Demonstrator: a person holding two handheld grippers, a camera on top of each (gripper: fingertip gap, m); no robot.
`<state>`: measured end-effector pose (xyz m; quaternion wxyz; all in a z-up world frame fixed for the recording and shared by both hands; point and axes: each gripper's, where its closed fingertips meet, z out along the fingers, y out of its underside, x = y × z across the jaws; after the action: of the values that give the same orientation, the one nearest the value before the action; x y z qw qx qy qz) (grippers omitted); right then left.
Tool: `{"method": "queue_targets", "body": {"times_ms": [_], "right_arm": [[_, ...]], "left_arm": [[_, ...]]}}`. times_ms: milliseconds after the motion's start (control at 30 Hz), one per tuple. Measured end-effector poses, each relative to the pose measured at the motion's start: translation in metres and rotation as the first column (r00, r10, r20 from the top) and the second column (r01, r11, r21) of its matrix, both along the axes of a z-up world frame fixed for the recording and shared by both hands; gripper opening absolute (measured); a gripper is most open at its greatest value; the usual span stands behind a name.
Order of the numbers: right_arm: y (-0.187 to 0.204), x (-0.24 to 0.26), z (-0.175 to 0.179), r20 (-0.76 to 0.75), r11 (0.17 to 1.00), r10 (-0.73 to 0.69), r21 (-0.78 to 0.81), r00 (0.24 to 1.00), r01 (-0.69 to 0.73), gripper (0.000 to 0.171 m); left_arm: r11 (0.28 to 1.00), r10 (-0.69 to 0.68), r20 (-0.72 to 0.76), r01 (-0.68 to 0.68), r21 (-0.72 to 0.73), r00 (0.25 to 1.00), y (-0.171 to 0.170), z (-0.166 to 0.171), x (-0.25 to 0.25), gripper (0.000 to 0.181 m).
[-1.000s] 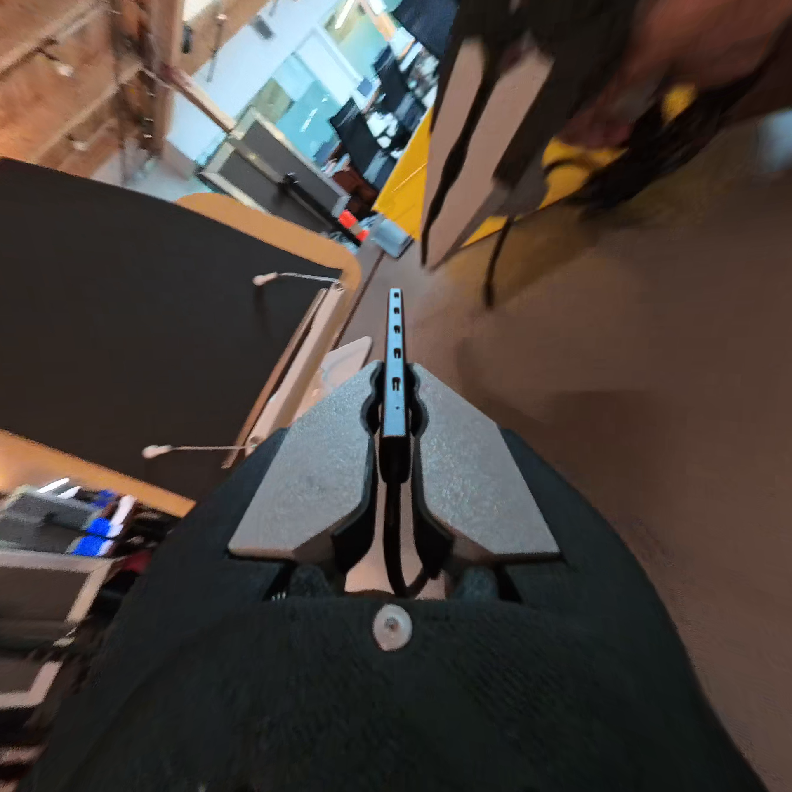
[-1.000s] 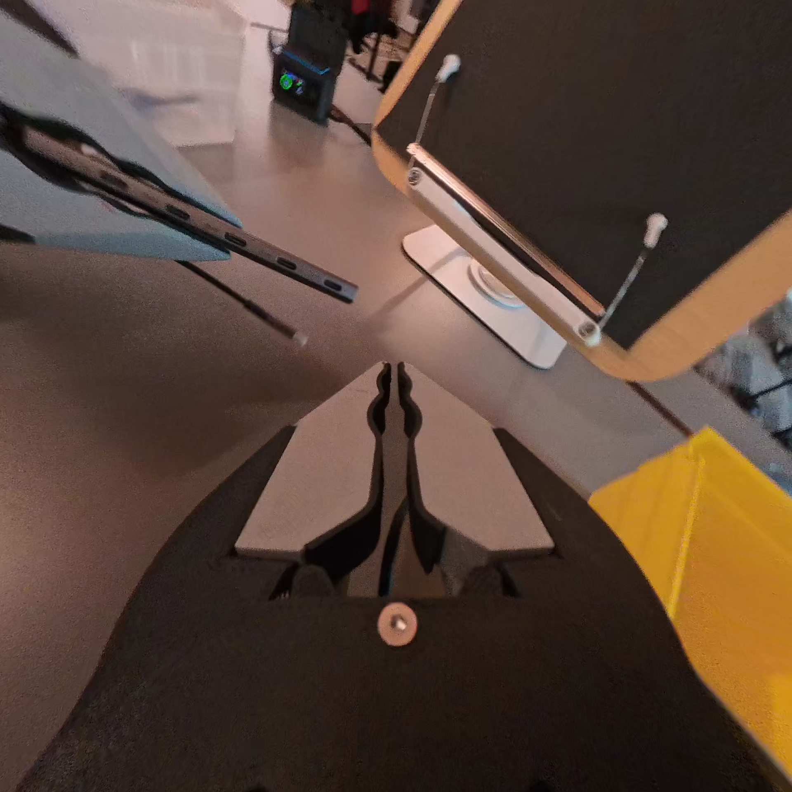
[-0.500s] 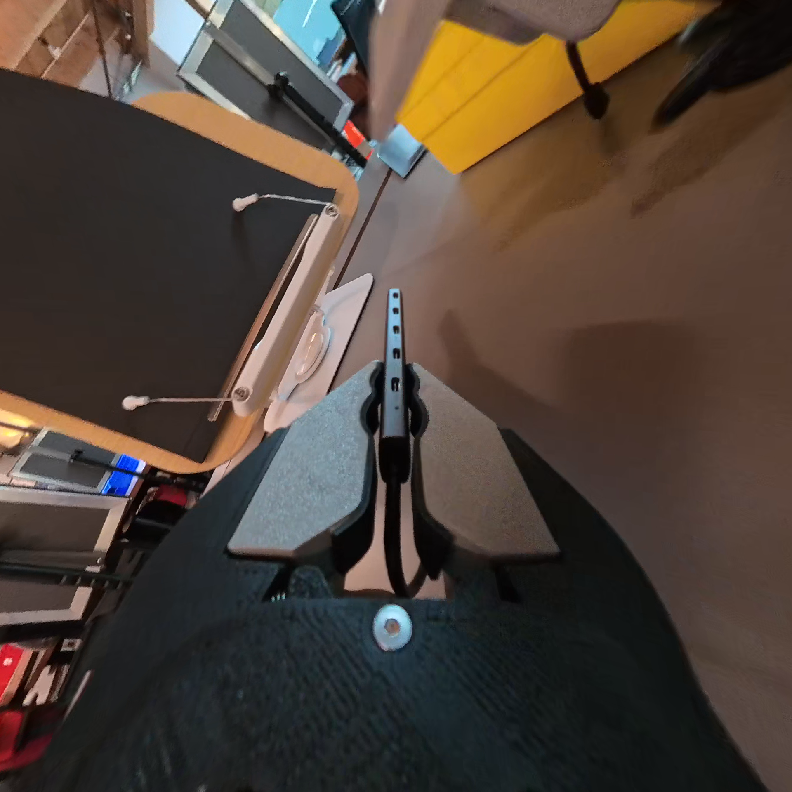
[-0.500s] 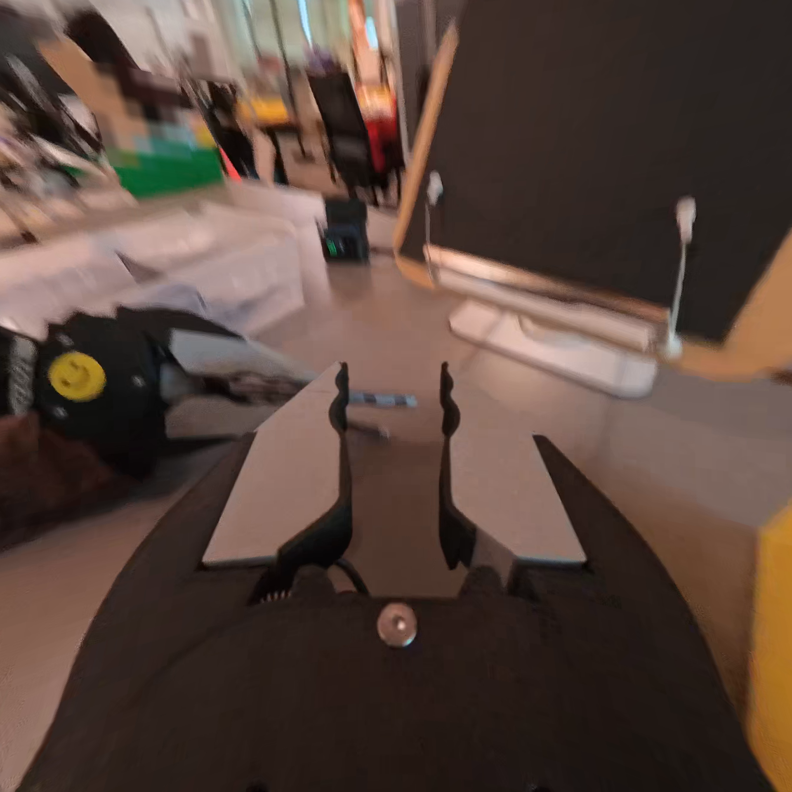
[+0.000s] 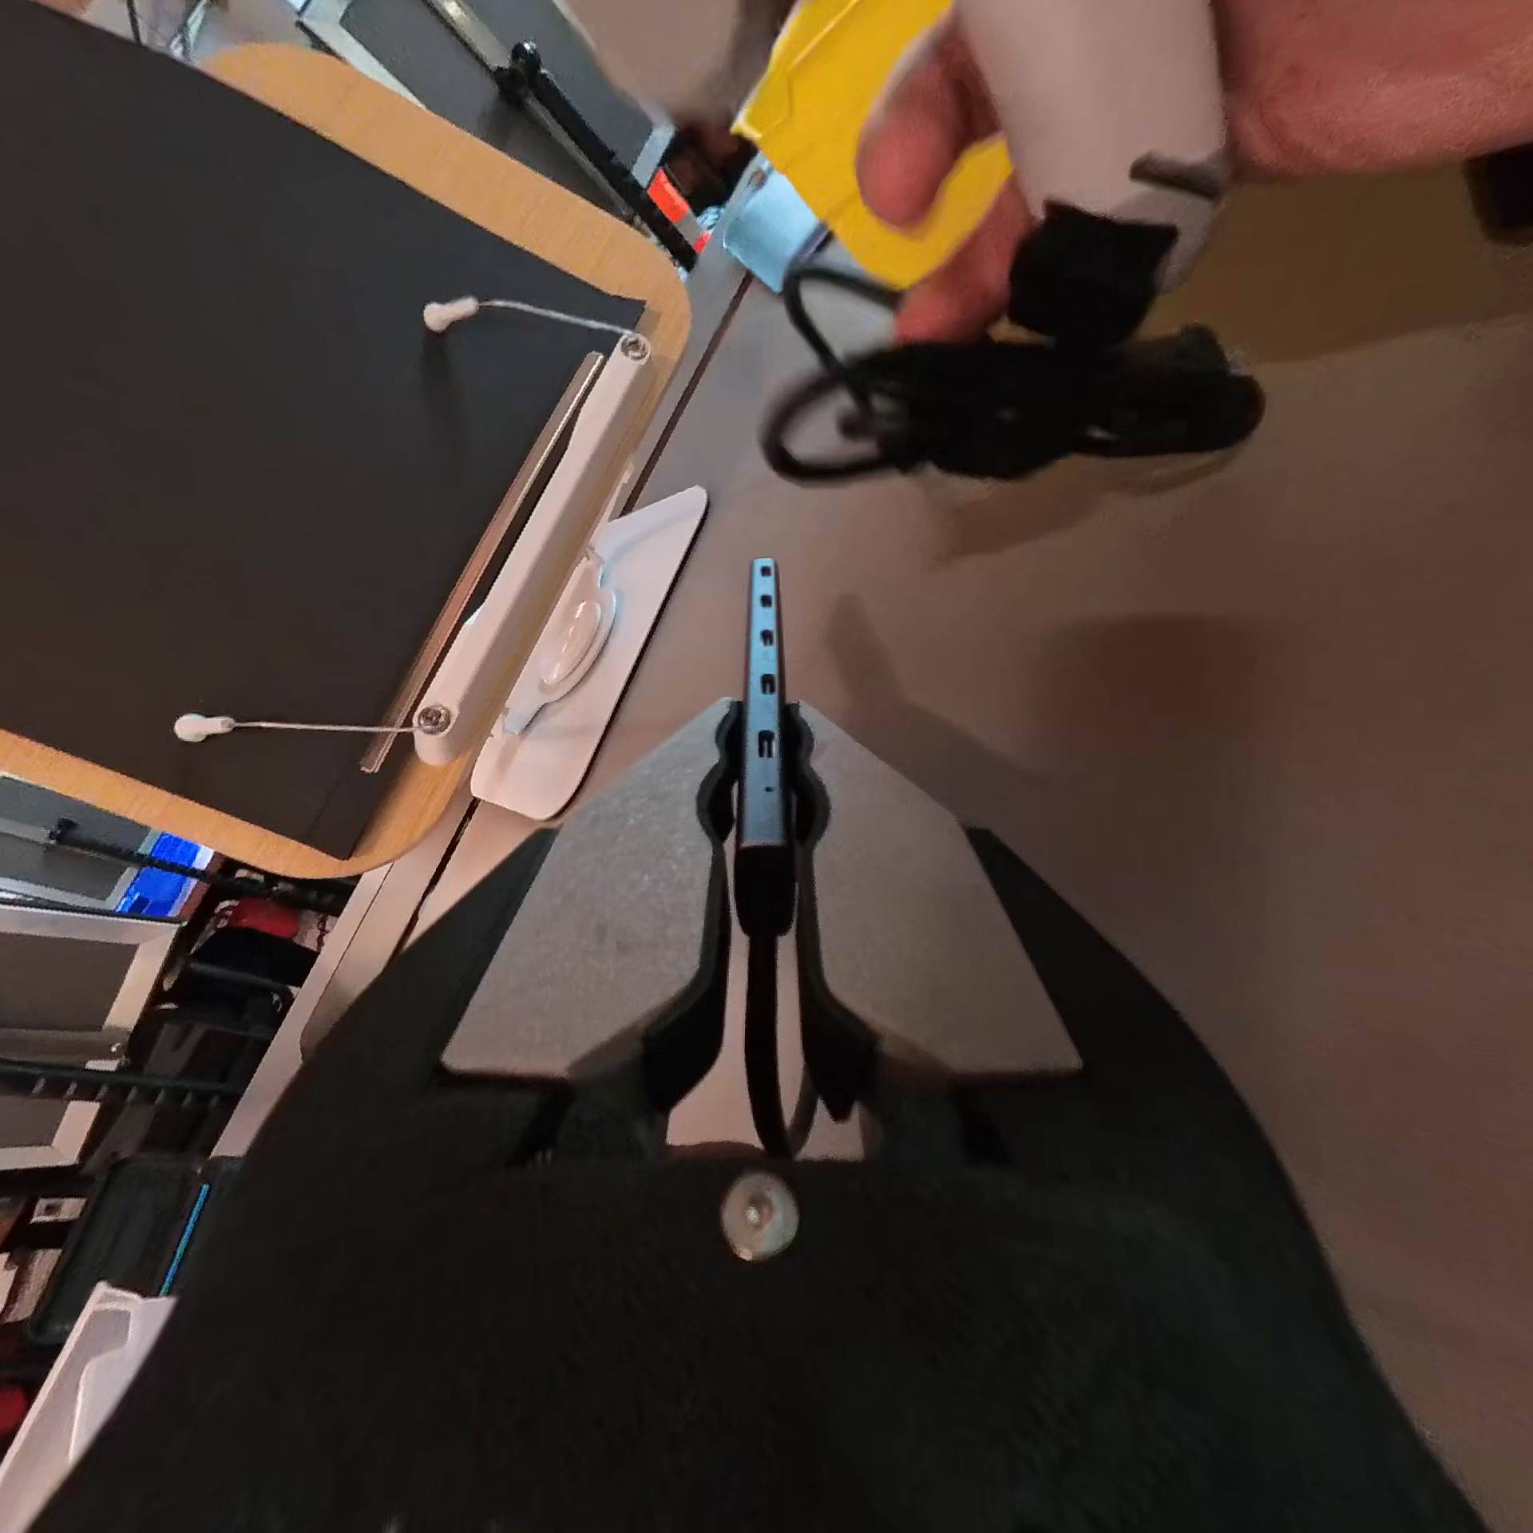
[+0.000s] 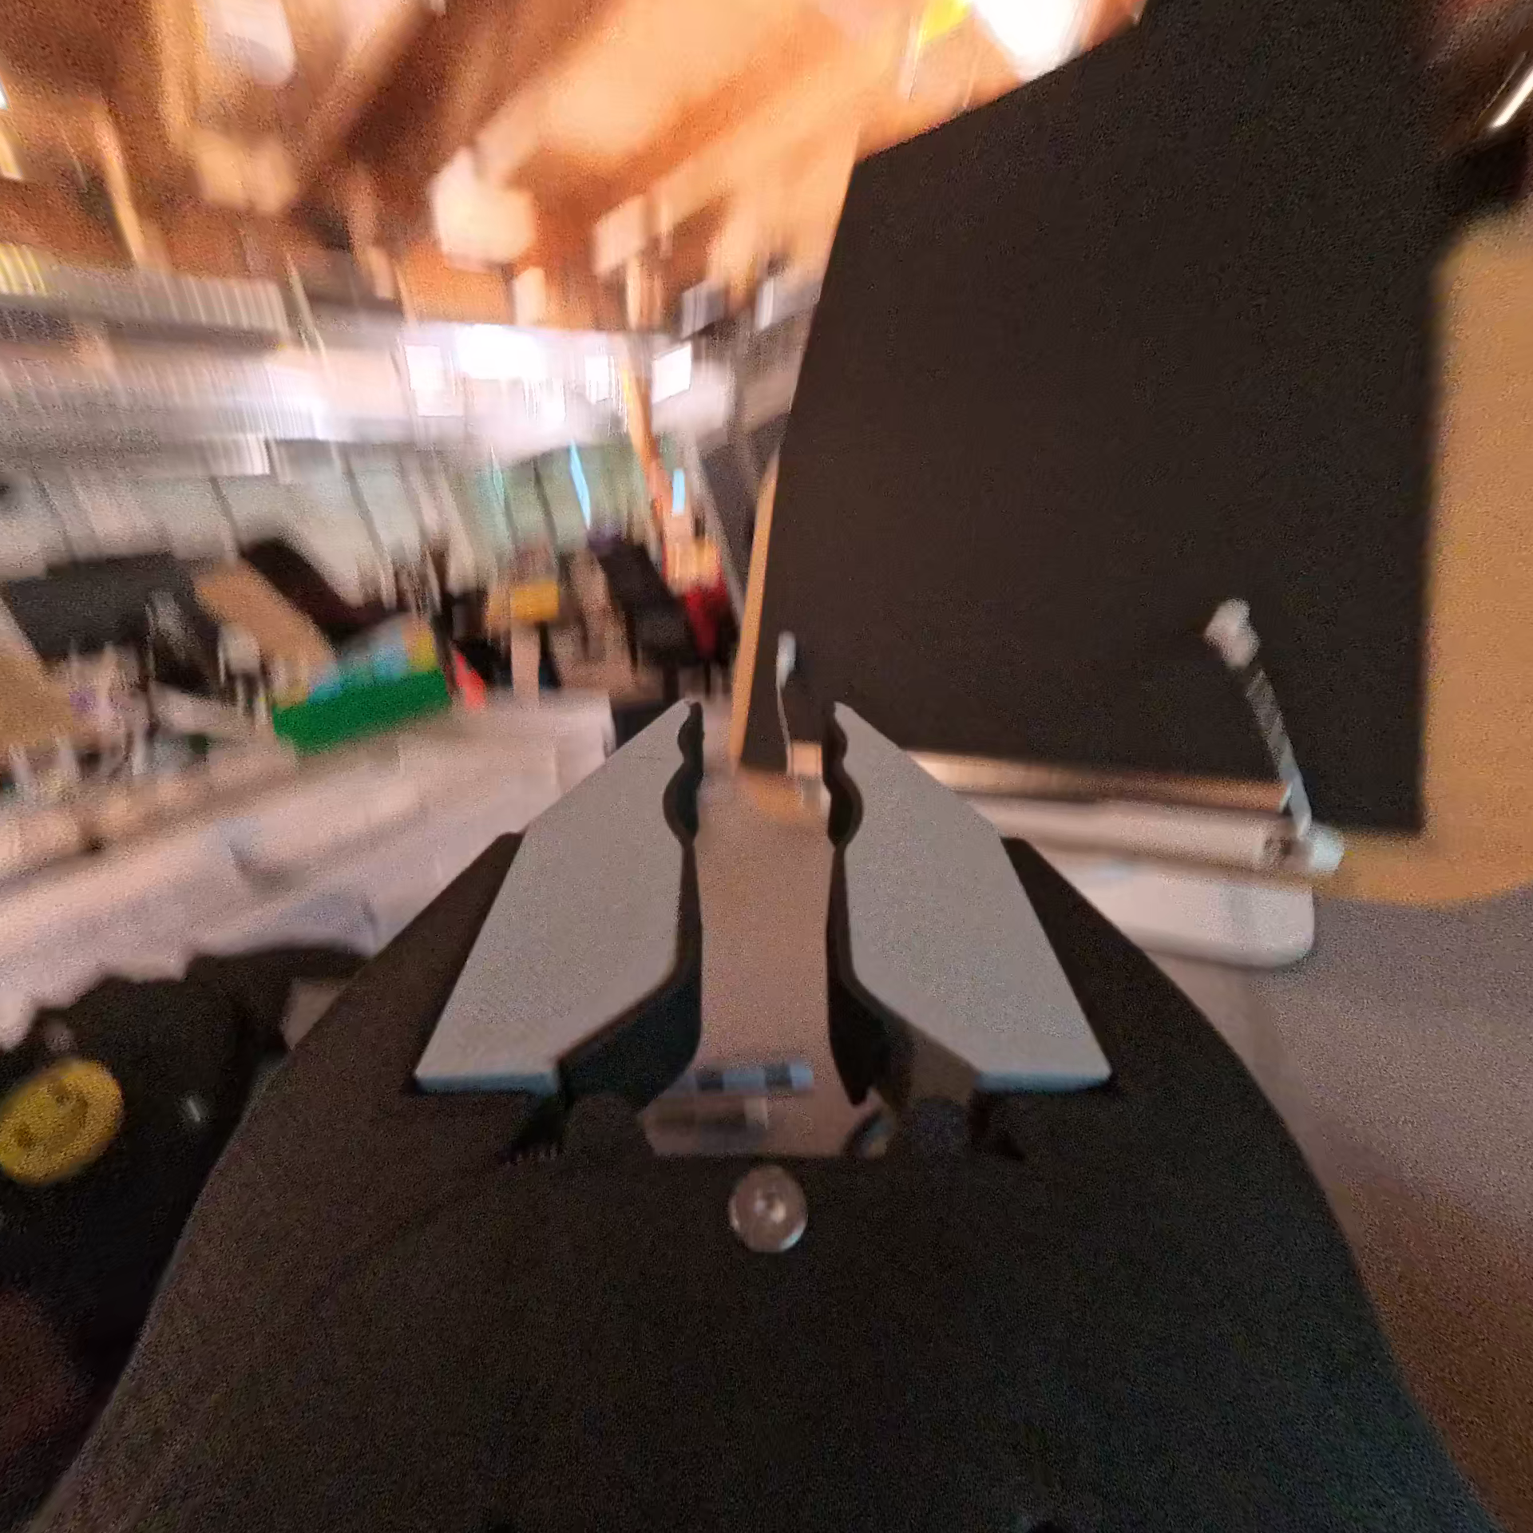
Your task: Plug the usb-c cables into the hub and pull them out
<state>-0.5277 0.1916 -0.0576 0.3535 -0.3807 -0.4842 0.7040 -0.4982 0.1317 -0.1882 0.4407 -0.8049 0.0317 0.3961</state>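
Above the grey surface [image 5: 1244, 829], the left hand-held gripper [image 5: 764, 722] is pinching the hub [image 5: 764, 664] edge-up between its jaws, the hub's own black lead [image 5: 767, 1070] trailing back between the fingers. The slim dark hub is pointing forward, its row of ports facing up and every one looking empty. Beyond the hub's far tip, well apart from it, a bundle of black cables [image 5: 995, 406] is lying on the surface under a person's hand [image 5: 954, 191], which is gripping the pale handle of what is probably the other tool. To the hub's left a black board with a wooden border [image 5: 249, 415] is standing on a white base [image 5: 581, 664].

The right hand-held gripper [image 6: 763, 730] is spread, its jaws holding nothing, and its view is smeared by motion; neither the hub nor the cables can be made out in it.

The step in hand appears to be the fetching of a first usb-c cable, with no plugging yet begun. The next move probably calls for the right gripper to pinch one plug just behind its metal tip, lift it free of the tangle without dragging the rest, then line it up squarely with a port while the left is keeping the hub steady.
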Motion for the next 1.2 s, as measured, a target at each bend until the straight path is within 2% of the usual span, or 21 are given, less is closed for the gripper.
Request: {"method": "queue_targets", "body": {"times_ms": [67, 100, 167, 233, 300, 400, 467, 533, 633, 700, 833, 933, 967, 1000, 1067, 1133, 1200], "right_arm": [[-0.012, -0.017, -0.044, 0.248, 0.982, 0.019, 0.179, 0.969, -0.065, 0.025], [-0.010, -0.020, -0.054, 0.298, 0.971, -0.012, 0.232, 0.954, -0.060, 0.023], [0.007, -0.025, -0.045, 0.269, 0.982, -0.095, 0.183, 0.958, 0.046, 0.011], [0.019, -0.028, -0.034, 0.225, 0.990, -0.121, 0.099, 0.967, 0.101, 0.010], [0.019, -0.029, -0.037, 0.248, 0.996, -0.086, 0.048, 0.965, 0.076, 0.016], [0.021, -0.027, -0.043, 0.260, 0.999, -0.024, -0.030, 0.965, 0.033, 0.021], [0.025, -0.027, -0.050, 0.272, 0.999, -0.037, -0.025, 0.962, 0.045, 0.021], [0.026, -0.026, -0.056, 0.278, 0.999, -0.043, -0.007, 0.960, 0.046, 0.021], [0.020, -0.024, -0.057, 0.267, 1.000, -0.024, 0.002, 0.963, 0.025, 0.022], [0.014, -0.022, -0.054, 0.262, 1.000, 0.001, -0.008, 0.965, 0.001, 0.022], [0.001, -0.012, -0.036, 0.244, 0.991, 0.117, -0.088, 0.963, -0.098, 0.023], [-0.005, 0.000, -0.016, 0.207, 0.987, 0.159, -0.050, 0.965, -0.152, 0.025], [-0.006, 0.006, -0.009, 0.196, 0.986, 0.167, -0.006, 0.966, -0.169, 0.027], [-0.009, 0.015, -0.003, 0.187, 0.979, 0.187, 0.047, 0.964, -0.199, 0.040], [-0.015, 0.037, 0.000, 0.215, 0.942, 0.256, 0.165, 0.942, -0.294, 0.081], [-0.006, 0.052, -0.012, 0.317, 0.919, 0.225, 0.246, 0.921, -0.309, 0.084], [0.020, 0.060, -0.031, 0.415, 0.924, 0.089, 0.306, 0.906, -0.231, 0.092]], "left_arm": [[1.000, -0.022, 0.008, 0.022, 0.020, 1.000, 0.002, 0.003, 0.004, 0.007], [0.999, -0.028, 0.014, 0.028, 0.030, 0.999, 0.002, 0.005, 0.005, 0.007], [0.998, -0.031, 0.020, 0.030, 0.052, 0.999, 0.000, 0.009, 0.005, 0.006], [0.995, -0.052, 0.033, 0.049, 0.092, 0.998, -0.001, 0.016, 0.008, 0.007], [0.973, -0.189, 0.084, 0.175, 0.151, 0.978, 0.006, 0.023, 0.029, 0.007], [0.921, -0.348, 0.047, 0.332, 0.202, 0.936, 0.015, 0.036, 0.062, 0.007], [0.940, -0.279, -0.015, 0.276, 0.202, 0.960, 0.015, 0.042, 0.055, 0.007], [0.936, -0.296, -0.006, 0.291, 0.196, 0.955, 0.016, 0.041, 0.058, 0.007], [0.932, -0.354, 0.047, 0.348, 0.105, 0.934, 0.023, 0.022, 0.070, 0.007], [0.952, -0.302, 0.071, 0.305, -0.027, 0.951, 0.028, -0.002, 0.065, 0.007], [0.941, -0.199, 0.151, 0.232, -0.247, 0.968, 0.031, -0.050, 0.055, 0.007], [0.936, -0.186, 0.183, 0.231, -0.265, 0.965, 0.035, -0.059, 0.055, 0.007], [0.939, -0.189, 0.202, 0.237, -0.247, 0.961, 0.036, -0.059, 0.056, 0.007], [0.941, -0.195, 0.210, 0.243, -0.235, 0.958, 0.036, -0.059, 0.056, 0.007], [0.945, -0.191, 0.199, 0.235, -0.227, 0.961, 0.033, -0.057, 0.053, 0.007], [0.949, -0.178, 0.172, 0.215, -0.231, 0.969, 0.028, -0.055, 0.047, 0.007], [0.956, -0.159, 0.157, 0.192, -0.224, 0.975, 0.023, -0.052, 0.041, 0.007]]}}
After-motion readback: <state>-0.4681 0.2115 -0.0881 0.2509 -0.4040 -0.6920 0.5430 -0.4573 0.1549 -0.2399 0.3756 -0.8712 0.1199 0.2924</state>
